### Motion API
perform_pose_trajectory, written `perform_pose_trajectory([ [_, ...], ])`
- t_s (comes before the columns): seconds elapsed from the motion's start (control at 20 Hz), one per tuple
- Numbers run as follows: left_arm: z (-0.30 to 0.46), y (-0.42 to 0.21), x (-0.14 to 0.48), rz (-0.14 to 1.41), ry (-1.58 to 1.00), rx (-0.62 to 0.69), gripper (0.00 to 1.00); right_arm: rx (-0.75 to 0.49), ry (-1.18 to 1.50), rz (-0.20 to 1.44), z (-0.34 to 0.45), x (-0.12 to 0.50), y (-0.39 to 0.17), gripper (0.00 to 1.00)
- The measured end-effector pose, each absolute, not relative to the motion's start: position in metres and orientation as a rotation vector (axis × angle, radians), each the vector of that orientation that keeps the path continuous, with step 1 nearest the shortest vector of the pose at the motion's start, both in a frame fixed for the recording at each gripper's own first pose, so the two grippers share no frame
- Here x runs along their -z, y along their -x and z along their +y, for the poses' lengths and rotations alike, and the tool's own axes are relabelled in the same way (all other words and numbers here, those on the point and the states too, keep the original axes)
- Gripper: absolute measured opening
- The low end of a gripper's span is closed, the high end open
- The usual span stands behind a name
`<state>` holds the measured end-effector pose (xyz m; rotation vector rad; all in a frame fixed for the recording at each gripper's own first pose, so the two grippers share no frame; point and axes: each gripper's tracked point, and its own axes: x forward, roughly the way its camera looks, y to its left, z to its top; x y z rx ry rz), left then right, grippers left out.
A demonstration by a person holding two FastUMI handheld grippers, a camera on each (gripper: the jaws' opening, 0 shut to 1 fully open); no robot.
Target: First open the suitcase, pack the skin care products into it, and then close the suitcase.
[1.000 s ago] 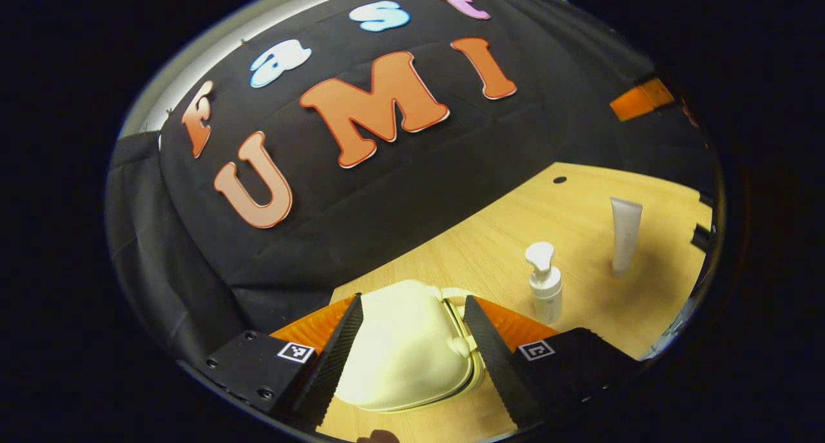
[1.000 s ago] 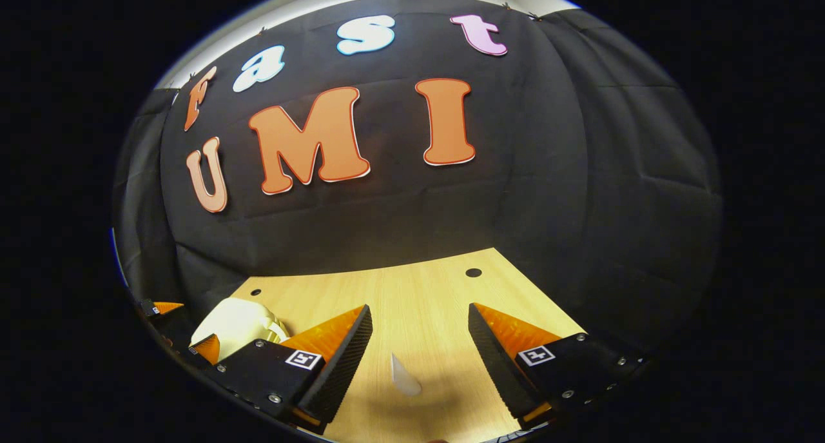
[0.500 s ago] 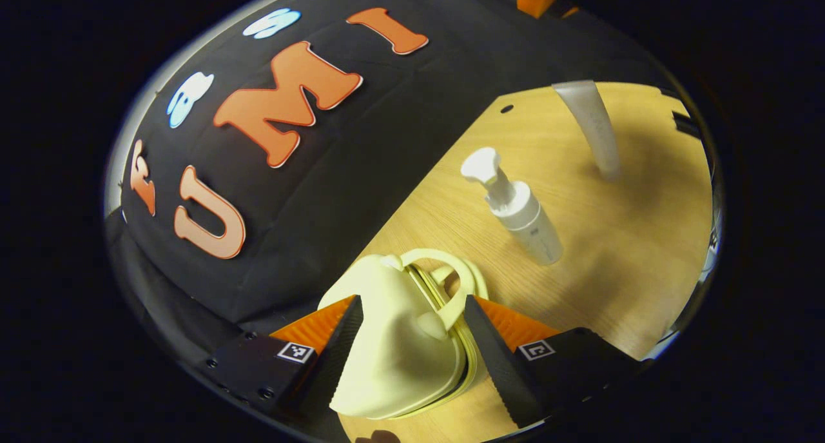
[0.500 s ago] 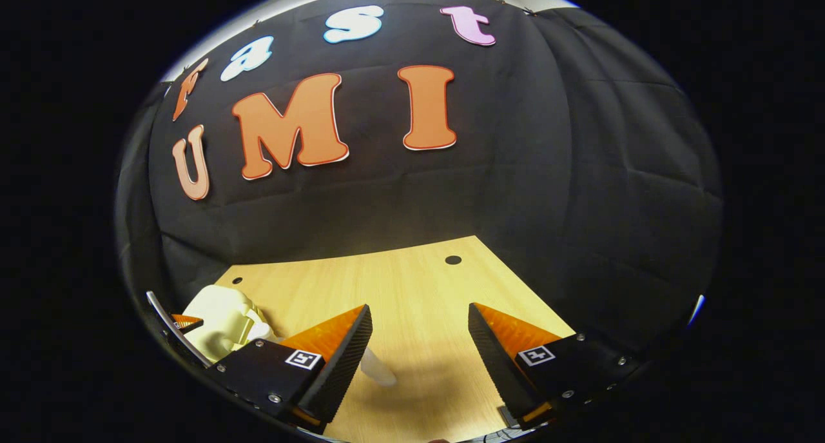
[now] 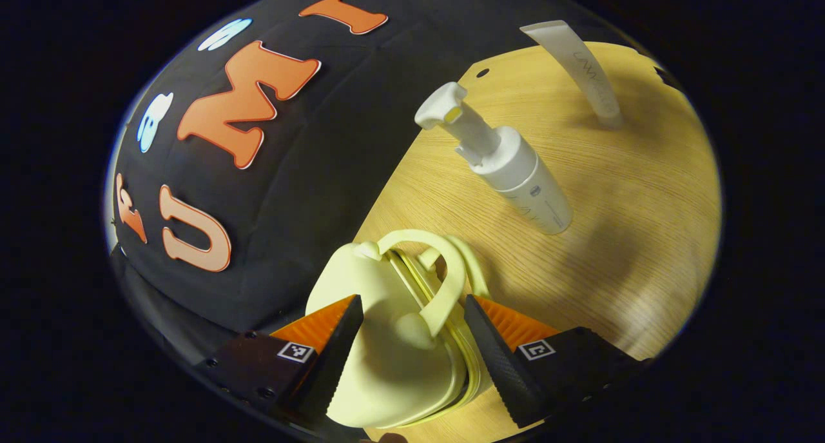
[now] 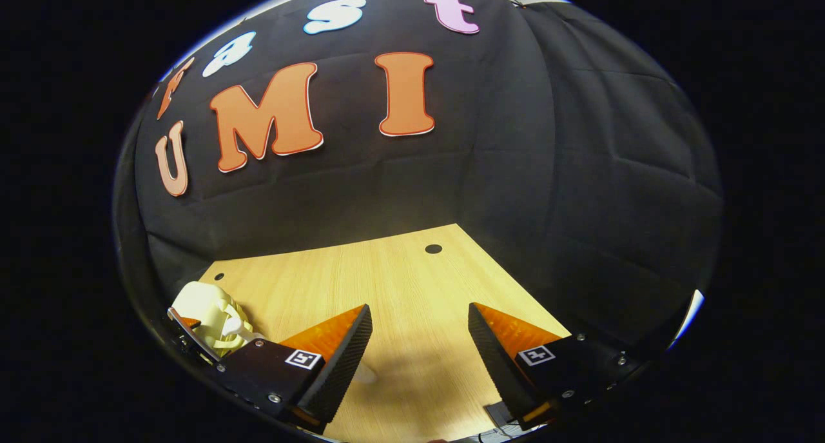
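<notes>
Left claw (image 5: 412, 359) straddles the closed suitcase (image 5: 387, 340) — fingers spread.

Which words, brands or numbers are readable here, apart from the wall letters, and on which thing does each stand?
Tube: faint print along it, too blurred to read.
Pump bottle: small print, too small to read.
Suitcase: no text.
Left gripper and right gripper: square code marks, no words.

A recording booth, not a home: black cloth wall (image 6: 548, 172) hangs close behind a bare wooden desk (image 6: 399, 282) with small cable holes (image 6: 434, 249).
</notes>
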<state>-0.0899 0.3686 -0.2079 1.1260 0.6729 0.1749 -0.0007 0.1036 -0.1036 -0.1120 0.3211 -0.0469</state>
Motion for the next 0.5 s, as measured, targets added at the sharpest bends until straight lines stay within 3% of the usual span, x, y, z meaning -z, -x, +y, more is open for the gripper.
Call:
perform_pose_trajectory([
  [0.3, 0.366, 0.068, 0.222, 0.719, -1.196, -0.139, 0.96, 0.063, 0.109, 0.323, 0.101, 0.102, -0.004, 0.95],
  [0.4, 0.369, 0.072, 0.234, 0.753, -1.190, -0.137, 0.62, 0.075, 0.106, 0.320, 0.097, 0.100, -0.001, 0.95],
  [0.5, 0.370, 0.071, 0.237, 0.774, -1.207, -0.133, 0.36, 0.090, 0.105, 0.316, 0.093, 0.098, 0.003, 0.95],
])
